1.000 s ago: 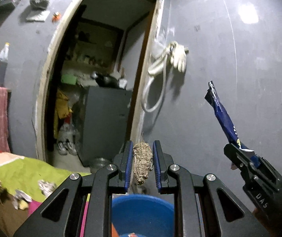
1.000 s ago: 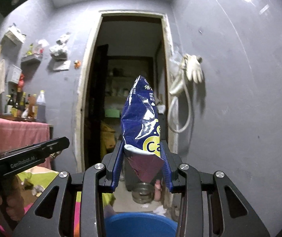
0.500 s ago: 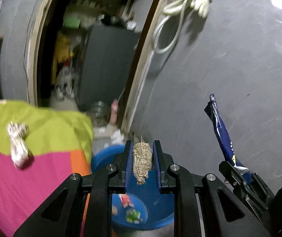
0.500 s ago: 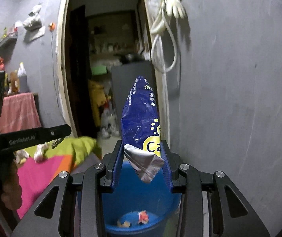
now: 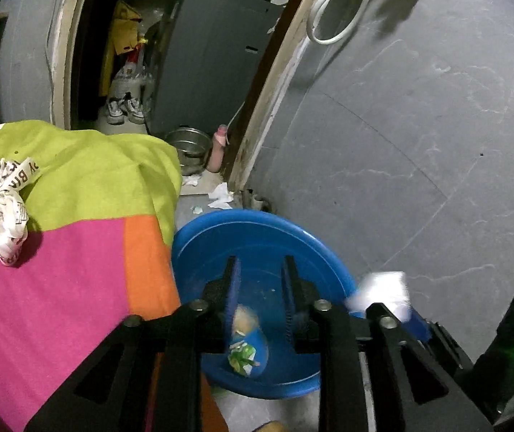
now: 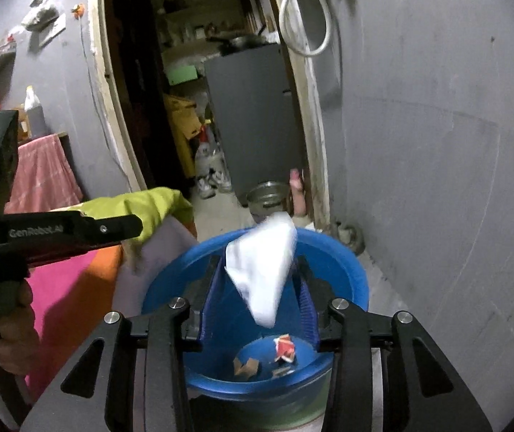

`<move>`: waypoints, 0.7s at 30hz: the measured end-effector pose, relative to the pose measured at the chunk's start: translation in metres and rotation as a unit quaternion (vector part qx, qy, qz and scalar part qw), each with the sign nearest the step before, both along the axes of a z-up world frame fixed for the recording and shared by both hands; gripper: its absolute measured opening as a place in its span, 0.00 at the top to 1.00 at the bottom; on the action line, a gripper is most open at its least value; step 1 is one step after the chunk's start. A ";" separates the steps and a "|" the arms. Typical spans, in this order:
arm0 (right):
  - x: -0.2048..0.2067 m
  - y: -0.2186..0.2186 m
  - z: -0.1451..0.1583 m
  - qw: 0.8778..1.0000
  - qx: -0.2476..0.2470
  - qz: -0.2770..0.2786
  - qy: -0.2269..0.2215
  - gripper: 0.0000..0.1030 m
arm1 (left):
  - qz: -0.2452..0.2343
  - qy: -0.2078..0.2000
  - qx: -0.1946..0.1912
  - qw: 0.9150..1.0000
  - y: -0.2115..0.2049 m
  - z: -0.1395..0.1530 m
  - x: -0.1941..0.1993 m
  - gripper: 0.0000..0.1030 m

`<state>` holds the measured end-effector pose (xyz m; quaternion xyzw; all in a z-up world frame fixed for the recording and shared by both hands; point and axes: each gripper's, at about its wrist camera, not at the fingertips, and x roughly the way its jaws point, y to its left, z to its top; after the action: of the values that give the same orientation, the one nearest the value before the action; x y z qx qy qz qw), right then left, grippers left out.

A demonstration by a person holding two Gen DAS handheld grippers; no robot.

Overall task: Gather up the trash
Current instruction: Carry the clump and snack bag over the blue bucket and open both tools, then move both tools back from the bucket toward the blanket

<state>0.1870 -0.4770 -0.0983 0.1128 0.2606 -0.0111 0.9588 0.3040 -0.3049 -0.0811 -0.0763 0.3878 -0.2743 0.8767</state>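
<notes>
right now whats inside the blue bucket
The blue bucket holds a red-and-white scrap, brown cardboard bits and a green-printed wrapper on its floor. The white wrapper and the gripper fingers cover part of the floor, so more may lie there.

Blue basin (image 6: pixel 357 280), white wrapper (image 6: pixel 264 262), green-pink-orange cloth (image 5: pixel 77 216), grey wall (image 5: pixel 419 126).
</notes>
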 end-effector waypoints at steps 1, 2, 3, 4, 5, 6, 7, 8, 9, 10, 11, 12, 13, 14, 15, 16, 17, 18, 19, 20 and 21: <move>0.000 0.000 -0.001 1.000 0.002 0.000 0.002 0.63 | 0.000 0.001 -0.002 1.000 0.001 0.000 0.000 0.72; -0.001 0.000 -0.001 1.000 0.003 -0.001 0.002 0.61 | 0.001 0.000 -0.004 1.000 0.003 0.002 0.000 0.71; -0.001 0.000 0.000 1.000 0.003 -0.001 0.002 0.59 | 0.002 0.000 -0.006 1.000 0.004 0.004 0.000 0.71; -0.002 0.000 0.002 1.000 0.003 -0.003 -0.001 0.59 | 0.003 -0.002 -0.008 1.000 0.006 0.005 -0.001 0.71; -0.004 0.000 0.006 1.000 0.003 -0.004 -0.004 0.58 | 0.004 -0.003 -0.011 1.000 0.008 0.008 -0.002 0.71; -0.002 0.001 0.009 1.000 0.003 -0.005 -0.008 0.56 | 0.006 -0.008 -0.016 1.000 0.012 0.013 -0.004 0.71; -0.005 0.002 0.014 1.000 0.001 -0.007 -0.017 0.55 | 0.008 -0.013 -0.020 1.000 0.015 0.017 -0.006 0.71; -0.008 0.003 0.020 1.000 -0.001 -0.009 -0.027 0.52 | 0.011 -0.024 -0.024 0.999 0.019 0.024 -0.009 0.71; -0.010 0.003 0.024 0.999 -0.003 -0.011 -0.036 0.49 | 0.014 -0.036 -0.027 0.999 0.023 0.031 -0.013 0.68; -0.014 0.004 0.031 0.999 -0.007 -0.013 -0.047 0.48 | 0.016 -0.046 -0.030 0.998 0.027 0.037 -0.016 0.66; -0.019 0.006 0.041 0.998 -0.012 -0.016 -0.061 0.47 | 0.021 -0.061 -0.034 0.997 0.033 0.045 -0.020 0.63; -0.021 0.008 0.048 0.997 -0.017 -0.018 -0.072 0.44 | 0.024 -0.070 -0.037 0.997 0.037 0.051 -0.023 0.61; -0.025 0.011 0.056 0.996 -0.021 -0.020 -0.086 0.42 | 0.031 -0.087 -0.044 0.995 0.046 0.061 -0.029 0.60; -0.030 0.014 0.066 0.994 -0.024 -0.024 -0.103 0.33 | 0.035 -0.098 -0.046 0.993 0.052 0.068 -0.032 0.55; -0.033 0.017 0.074 0.992 -0.027 -0.026 -0.117 0.25 | 0.042 -0.110 -0.048 0.992 0.060 0.076 -0.036 0.48; -0.036 0.020 0.081 0.991 -0.030 -0.027 -0.129 0.24 | 0.047 -0.123 -0.050 0.990 0.067 0.083 -0.041 0.45; -0.040 0.024 0.089 0.989 -0.033 -0.027 -0.142 0.23 | 0.052 -0.137 -0.052 0.988 0.076 0.090 -0.046 0.42; -0.043 0.028 0.097 0.987 -0.037 -0.028 -0.153 0.22 | 0.056 -0.150 -0.050 0.986 0.082 0.098 -0.049 0.39; -0.046 0.033 0.106 0.985 -0.040 -0.027 -0.165 0.21 | 0.060 -0.162 -0.045 0.984 0.089 0.104 -0.054 0.36; -0.049 0.038 0.114 0.983 -0.041 -0.025 -0.176 0.18 | 0.065 -0.175 -0.042 0.982 0.097 0.111 -0.058 0.29; -0.049 0.041 0.119 0.982 -0.041 -0.025 -0.182 0.17 | 0.071 -0.188 -0.043 0.979 0.105 0.118 -0.063 0.22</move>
<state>0.1375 -0.4357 0.0208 0.0800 0.0778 -0.0251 0.9934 0.2411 -0.1998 0.0365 -0.0887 0.1975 -0.2369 0.9471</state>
